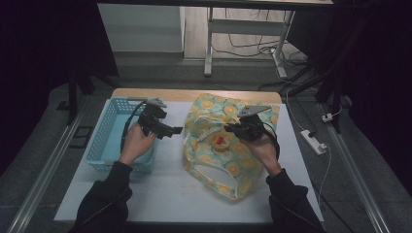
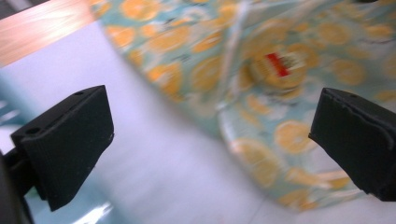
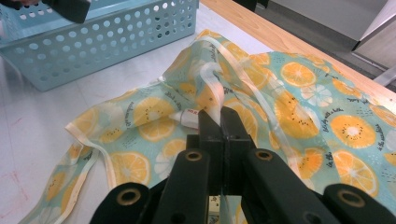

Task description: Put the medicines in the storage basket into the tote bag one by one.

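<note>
Bag (image 1: 228,145): orange-print cloth, lying rumpled on the right half of the table (image 1: 170,189), reaching from the far edge toward the near edge.
Handling: likely light, soft and limp; it will sag and fold where it is not held. Its pale trim (image 3: 212,93) and strap loops look like the firmest places to pinch.
Right gripper (image 3: 219,119): jaws pressed together on a fold of the bag at the trim, lifting the mouth a little.
Left gripper (image 1: 176,130): jaws spread wide and empty, hovering between the basket (image 1: 104,141) and the bag, pointing at the bag's left rim.
Bag to left jaws: ahead of them, not yet between them; blurred in the left gripper view.
Tin (image 1: 221,142): small round thing with a red label, seemingly in the bag's open mouth, just beside the right gripper.
Tube (image 3: 186,117): small white one with red print, touching the cloth by the right jaws.
Basket: blue, perforated, at the table's left edge.
</note>
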{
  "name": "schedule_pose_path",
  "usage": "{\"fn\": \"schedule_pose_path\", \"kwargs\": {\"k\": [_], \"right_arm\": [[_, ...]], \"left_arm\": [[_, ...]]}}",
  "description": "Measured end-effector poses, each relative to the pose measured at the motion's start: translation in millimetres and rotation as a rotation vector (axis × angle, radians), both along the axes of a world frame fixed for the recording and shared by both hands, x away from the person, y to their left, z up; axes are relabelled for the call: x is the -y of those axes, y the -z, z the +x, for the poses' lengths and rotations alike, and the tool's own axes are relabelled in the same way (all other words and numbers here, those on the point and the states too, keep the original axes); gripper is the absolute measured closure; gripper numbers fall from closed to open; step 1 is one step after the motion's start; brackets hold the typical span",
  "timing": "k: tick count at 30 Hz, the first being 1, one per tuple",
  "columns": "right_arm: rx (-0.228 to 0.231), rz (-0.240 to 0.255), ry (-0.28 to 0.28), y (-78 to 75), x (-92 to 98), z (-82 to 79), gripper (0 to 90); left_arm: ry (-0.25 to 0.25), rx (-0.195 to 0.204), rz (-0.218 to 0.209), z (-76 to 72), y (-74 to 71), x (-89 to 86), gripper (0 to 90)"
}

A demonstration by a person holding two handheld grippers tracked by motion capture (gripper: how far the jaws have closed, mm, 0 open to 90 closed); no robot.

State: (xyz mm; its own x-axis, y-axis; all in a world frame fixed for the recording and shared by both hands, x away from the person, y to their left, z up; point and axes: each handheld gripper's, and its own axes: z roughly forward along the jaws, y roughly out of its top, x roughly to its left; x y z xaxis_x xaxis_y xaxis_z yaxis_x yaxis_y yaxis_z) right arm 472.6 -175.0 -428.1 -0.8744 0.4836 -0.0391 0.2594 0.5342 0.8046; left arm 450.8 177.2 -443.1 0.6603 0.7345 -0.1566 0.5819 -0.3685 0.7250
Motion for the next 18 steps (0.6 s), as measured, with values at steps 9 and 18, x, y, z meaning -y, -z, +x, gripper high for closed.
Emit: {"fn": "schedule_pose_path", "kwargs": {"k": [9,18], "right_arm": [[-0.002,-0.008,-0.002,2.1,-1.3,0.6,89.4],[-0.004,-0.009,-0.002,2.7,-1.0,1.0,89.3]], "left_arm": [[-0.132,0.021,-0.010,1.9,3.3,-39.6,0.0],[-0.223,-0.056,0.011,20.2,12.3,-63.6,0.0]]}}
